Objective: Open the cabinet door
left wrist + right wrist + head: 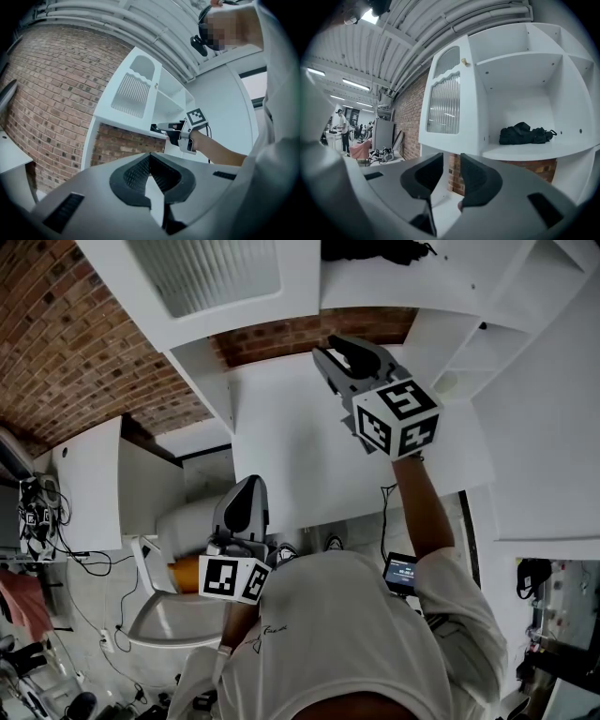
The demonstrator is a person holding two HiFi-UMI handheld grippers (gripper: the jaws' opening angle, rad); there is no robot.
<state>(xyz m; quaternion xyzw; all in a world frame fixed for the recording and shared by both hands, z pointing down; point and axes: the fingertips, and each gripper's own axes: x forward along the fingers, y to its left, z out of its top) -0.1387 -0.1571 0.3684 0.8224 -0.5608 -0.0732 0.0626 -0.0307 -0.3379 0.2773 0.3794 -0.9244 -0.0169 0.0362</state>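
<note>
The white cabinet door point(445, 93) with ribbed glass and a small knob point(464, 61) stands swung out from the shelf unit, which leaves the shelves beside it exposed. It also shows as the door point(211, 277) in the head view and the door point(133, 89) in the left gripper view. My right gripper point(451, 159) is raised a little below the door's lower edge, apart from it, jaws open with nothing between them. From outside, the right gripper point(333, 348) points level at the unit. My left gripper point(248, 486) hangs low near my body, shut and empty point(150, 157).
A black bag point(527, 133) lies on the exposed shelf. Below the unit are a brick wall point(457, 173) and a white counter point(300, 446). A white low cabinet point(89, 484), a chair point(178, 615) and cables stand at the left on the floor.
</note>
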